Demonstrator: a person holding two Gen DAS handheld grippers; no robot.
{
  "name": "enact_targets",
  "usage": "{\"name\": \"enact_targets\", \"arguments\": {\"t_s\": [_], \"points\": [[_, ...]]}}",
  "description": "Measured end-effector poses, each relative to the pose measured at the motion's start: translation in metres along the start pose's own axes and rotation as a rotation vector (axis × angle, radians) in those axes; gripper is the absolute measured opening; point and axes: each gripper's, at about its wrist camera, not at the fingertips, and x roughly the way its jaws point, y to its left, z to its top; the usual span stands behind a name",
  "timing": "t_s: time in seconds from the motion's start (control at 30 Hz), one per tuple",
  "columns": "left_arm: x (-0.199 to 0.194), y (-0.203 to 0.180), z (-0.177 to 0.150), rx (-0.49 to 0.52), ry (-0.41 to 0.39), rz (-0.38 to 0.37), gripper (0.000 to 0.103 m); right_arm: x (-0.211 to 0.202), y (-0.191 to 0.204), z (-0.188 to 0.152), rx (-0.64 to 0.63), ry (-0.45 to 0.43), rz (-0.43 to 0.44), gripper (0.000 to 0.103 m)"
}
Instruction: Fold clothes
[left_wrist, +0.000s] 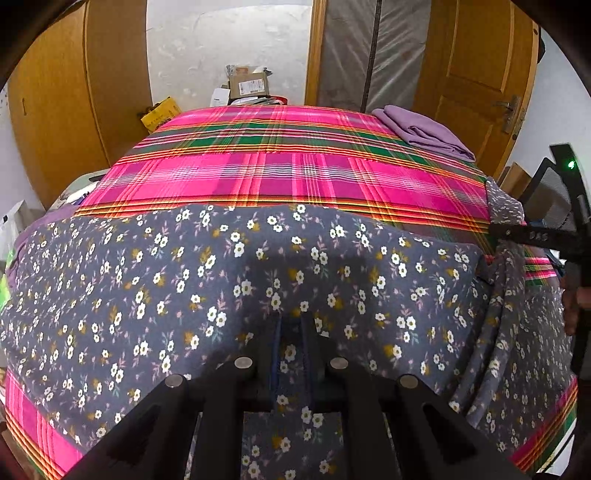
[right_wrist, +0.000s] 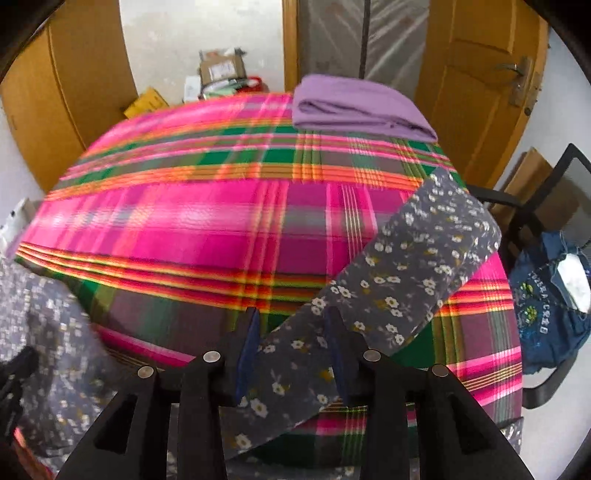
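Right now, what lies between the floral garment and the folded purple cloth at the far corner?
Only bare plaid bedspread separates the floral garment from the purple cloth; the left wrist view shows it best.

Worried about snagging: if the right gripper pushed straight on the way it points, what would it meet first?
Probably the floral sleeve lying between the open right gripper fingers, then the plaid cloth beneath; depth is unclear.

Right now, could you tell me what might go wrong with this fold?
1. The sleeve lies loose between the right gripper's open fingers, so it may slide out.
2. The left gripper pinches the floral garment, so a pull could wrinkle it.
3. The sleeve end hangs off the bed.
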Motion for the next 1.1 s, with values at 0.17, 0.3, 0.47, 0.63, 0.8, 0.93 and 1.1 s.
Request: {"name": "enact_targets", "arguments": {"t_s": [0.17, 0.3, 0.47, 0.63, 0.8, 0.93, 1.1], "points": [[-0.005, -0.001, -0.001, -0.003, -0.011, -0.015, 0.009, -0.009, -0.009, -0.007, 0.001, -0.035, 0.004, 0.006], [-0.015, -0.003, -0.001, 0.001, -0.031, -0.054, 0.009, -0.027, -0.022, -0.015, 0.029, -0.082, 0.031, 0.005], [-0.034, -0.01, -0.003, 0.02, -0.076, -0.128, 0.009, -0.061, -0.04, -0.033, 0.092, -0.151, 0.061, 0.004], [-0.051, -0.028, -0.008, 0.07, -0.102, -0.264, 0.009, -0.102, -0.059, -0.06, 0.147, -0.216, 0.06, 0.004], [-0.056, -0.054, -0.017, 0.145, -0.067, -0.411, 0.01, -0.116, -0.075, -0.089, 0.196, -0.203, 0.043, 0.004], [-0.058, -0.074, -0.025, 0.204, -0.039, -0.512, 0.013, -0.116, -0.084, -0.113, 0.22, -0.154, 0.039, 0.003], [-0.057, -0.096, -0.032, 0.272, -0.014, -0.568, 0.018, -0.118, -0.087, -0.13, 0.245, -0.14, 0.047, 0.006]]}}
